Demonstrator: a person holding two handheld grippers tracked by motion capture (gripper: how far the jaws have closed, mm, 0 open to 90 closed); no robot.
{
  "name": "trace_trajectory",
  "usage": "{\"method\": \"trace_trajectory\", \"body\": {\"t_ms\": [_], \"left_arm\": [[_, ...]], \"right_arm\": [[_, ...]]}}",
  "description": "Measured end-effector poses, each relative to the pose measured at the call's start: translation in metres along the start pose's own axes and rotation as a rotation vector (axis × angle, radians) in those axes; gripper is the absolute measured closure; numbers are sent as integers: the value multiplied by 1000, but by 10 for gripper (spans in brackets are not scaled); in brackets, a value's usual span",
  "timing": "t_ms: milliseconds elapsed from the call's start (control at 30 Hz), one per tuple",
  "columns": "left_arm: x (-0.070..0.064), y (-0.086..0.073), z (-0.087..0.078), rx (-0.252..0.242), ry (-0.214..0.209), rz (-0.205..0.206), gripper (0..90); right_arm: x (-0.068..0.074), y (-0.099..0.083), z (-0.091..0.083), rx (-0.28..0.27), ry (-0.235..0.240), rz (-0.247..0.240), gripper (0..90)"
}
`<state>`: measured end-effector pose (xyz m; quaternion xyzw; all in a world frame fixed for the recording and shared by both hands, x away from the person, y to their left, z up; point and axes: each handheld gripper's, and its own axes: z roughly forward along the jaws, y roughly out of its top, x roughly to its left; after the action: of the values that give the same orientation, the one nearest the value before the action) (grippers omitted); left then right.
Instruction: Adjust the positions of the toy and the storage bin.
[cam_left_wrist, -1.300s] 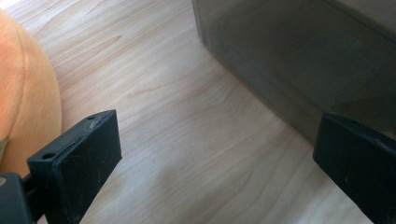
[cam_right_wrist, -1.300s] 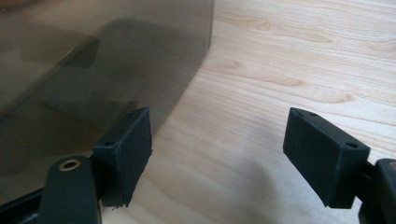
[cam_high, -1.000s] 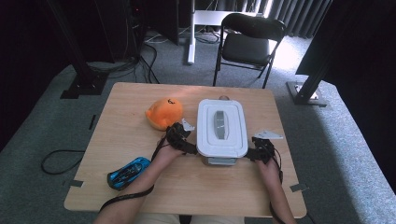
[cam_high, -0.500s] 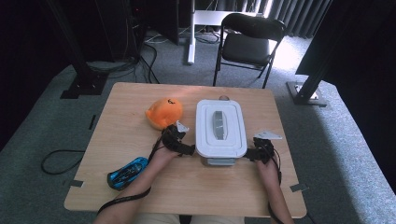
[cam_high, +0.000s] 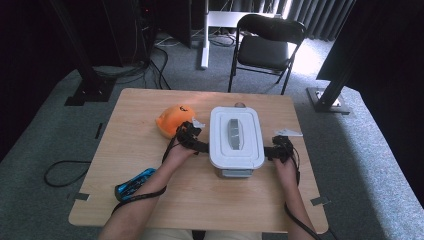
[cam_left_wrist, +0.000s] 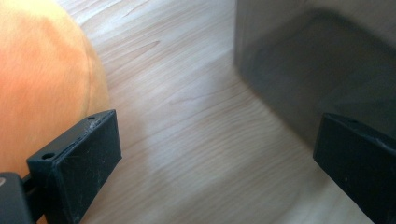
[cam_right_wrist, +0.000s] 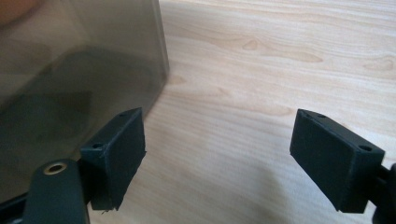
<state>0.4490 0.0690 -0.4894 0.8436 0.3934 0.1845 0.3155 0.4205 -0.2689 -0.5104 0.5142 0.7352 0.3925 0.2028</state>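
Box (cam_high: 236, 141) stands near the middle of the table (cam_high: 140, 150), lid (cam_high: 235, 117) on, long side running away from you. You have a gripper at each flank of it: your left gripper (cam_high: 200, 146) at its left wall, your right gripper (cam_high: 270, 152) at its right wall. Both sets of jaws stand wide apart and hold nothing.

In the left gripper view the grey wall of the box (cam_left_wrist: 317, 60) rises just beside one jaw, and bare wood lies between the jaws. The orange toy (cam_left_wrist: 42, 79) presses close to the other jaw — I cannot tell whether it touches. In the right gripper view the box (cam_right_wrist: 79, 70) is just beside one jaw, and the other jaw hangs over bare table (cam_right_wrist: 280, 60).

So I judge the work to be at its start: you are placed on both sides, but nothing is gripped, the lid is not lifted, and the box rests flat. What is left is nearly everything — the taking hold and then the lift, the move or the opening, whichever is meant.

Some things are hard to read. The inside of the box is hidden by the lid. The latches at the sides are covered from above by the rim and your hands, so I cannot say if they are shut. The small round thing (cam_high: 240, 105) behind the box is too small to name, and so is the blue object (cam_high: 134, 182) near your left forearm.
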Motion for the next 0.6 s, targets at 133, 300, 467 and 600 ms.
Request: {"method": "trace_trajectory", "body": {"t_ms": [133, 300, 467, 600], "left_arm": [[0, 2, 2, 2, 0, 4, 15], [-2, 2, 0, 10, 5, 14, 15], [-8, -1, -5, 12, 23, 45, 16], [-13, -5, -11, 11, 26, 65, 16]], "right_arm": [[4, 3, 3, 3, 53, -24, 190], [7, 2, 2, 5, 45, -40, 208], [13, -2, -5, -14, 35, -50, 226], [16, -6, -10, -26, 49, -61, 228]]}}
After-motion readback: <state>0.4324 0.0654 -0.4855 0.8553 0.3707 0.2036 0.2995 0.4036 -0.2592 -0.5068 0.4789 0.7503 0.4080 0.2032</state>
